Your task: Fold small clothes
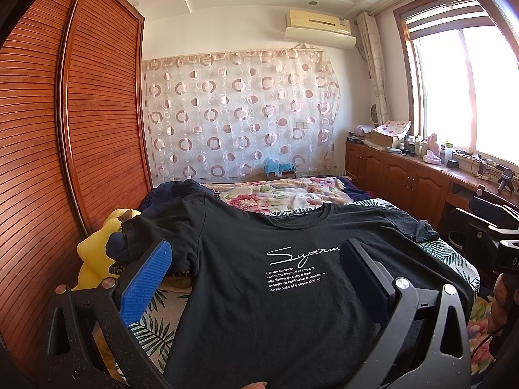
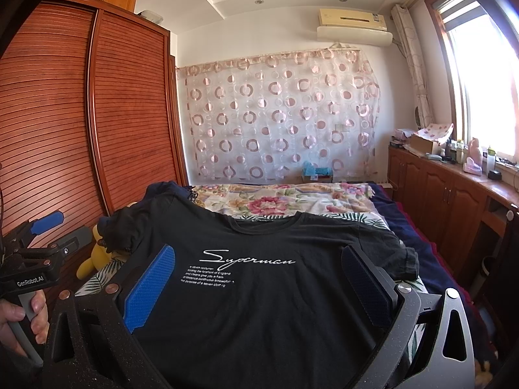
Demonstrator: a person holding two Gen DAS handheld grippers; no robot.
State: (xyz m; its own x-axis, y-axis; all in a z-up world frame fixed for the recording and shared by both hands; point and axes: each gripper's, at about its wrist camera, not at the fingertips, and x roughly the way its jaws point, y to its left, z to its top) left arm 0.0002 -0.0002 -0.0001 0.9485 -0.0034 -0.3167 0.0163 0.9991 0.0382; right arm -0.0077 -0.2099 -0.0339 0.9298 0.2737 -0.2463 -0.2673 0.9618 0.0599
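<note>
- T-shirt (image 2: 259, 291), black with white script on the chest, lies spread face up on the bed (image 2: 324, 201), collar toward the far end and hem toward the near edge.
- Nothing looks folded yet: both short sleeves are out to the sides and the body lies in one flat layer, so the folding seems to be at its very start.
- Left gripper (image 1: 256, 278) hangs over the left half of the shirt with its fingers spread wide, holding nothing.
- Right gripper (image 2: 259, 282) hangs over the chest print, also spread wide and empty.
- Far left sleeve rests bunched on a heap of dark clothes (image 1: 168, 194) beside a yellow soft toy (image 1: 97, 253), so it may need smoothing first.
- Left to do, by my reckoning: turn in the sleeves and sides, then fold hem to collar.
</note>
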